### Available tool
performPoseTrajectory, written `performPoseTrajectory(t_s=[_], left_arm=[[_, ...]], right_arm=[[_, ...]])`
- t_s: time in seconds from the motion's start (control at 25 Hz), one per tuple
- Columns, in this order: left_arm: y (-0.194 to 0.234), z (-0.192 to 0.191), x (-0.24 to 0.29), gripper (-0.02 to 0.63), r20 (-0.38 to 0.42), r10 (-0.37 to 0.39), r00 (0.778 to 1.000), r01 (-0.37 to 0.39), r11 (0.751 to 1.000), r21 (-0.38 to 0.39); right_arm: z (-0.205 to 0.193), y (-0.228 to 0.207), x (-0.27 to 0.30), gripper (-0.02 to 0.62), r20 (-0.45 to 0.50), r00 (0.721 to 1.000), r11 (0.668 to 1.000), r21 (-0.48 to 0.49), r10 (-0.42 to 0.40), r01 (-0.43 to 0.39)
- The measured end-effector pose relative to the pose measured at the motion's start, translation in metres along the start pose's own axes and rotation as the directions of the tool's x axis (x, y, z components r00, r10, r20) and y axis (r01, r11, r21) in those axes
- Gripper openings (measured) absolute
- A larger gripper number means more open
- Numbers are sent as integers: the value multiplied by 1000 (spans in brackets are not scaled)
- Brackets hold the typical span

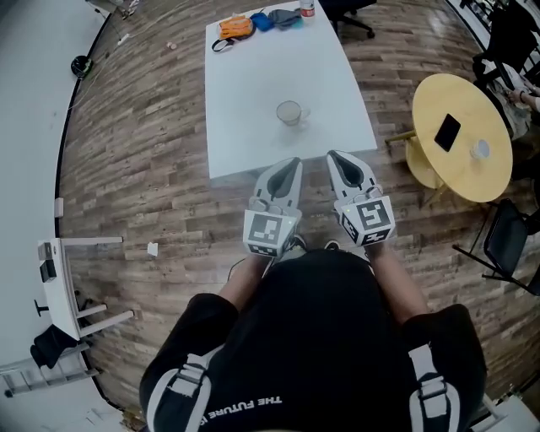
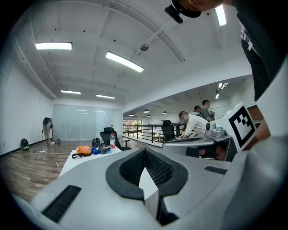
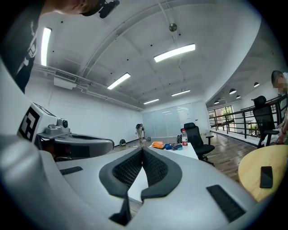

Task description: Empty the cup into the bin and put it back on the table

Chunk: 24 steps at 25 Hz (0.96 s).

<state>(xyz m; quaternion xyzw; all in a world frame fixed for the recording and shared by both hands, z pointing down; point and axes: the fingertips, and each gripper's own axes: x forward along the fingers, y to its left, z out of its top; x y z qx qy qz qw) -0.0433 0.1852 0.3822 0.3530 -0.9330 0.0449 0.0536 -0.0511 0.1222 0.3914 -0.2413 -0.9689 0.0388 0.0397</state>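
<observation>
A clear glass cup (image 1: 289, 112) with a handle stands on the white table (image 1: 253, 101), near its front edge. My left gripper (image 1: 289, 162) and my right gripper (image 1: 334, 156) are held side by side just short of that edge, pointing level at the table. Both are shut with nothing between their jaws. The cup is hidden behind the jaws in both gripper views. In the left gripper view my left gripper (image 2: 145, 152) shows its pads meeting, and the right gripper (image 3: 142, 152) does too in its own view. No bin shows in any view.
At the table's far end lie an orange item (image 1: 235, 27), blue pouches (image 1: 272, 18) and a bottle (image 1: 307, 8). A round yellow table (image 1: 460, 139) with a phone (image 1: 447, 132) stands to the right, a folding chair (image 1: 506, 240) beside it. An office chair (image 1: 350, 13) stands beyond the table. People are far off.
</observation>
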Motion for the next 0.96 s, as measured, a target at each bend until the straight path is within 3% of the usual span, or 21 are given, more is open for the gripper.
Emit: performPoseTrajectory(t_s=[0.96], left_arm=[[38, -2, -30, 21, 18, -29, 999, 30, 999, -38]], right_arm=[[7, 47, 26, 17, 2, 1000, 1000, -20, -2, 2]])
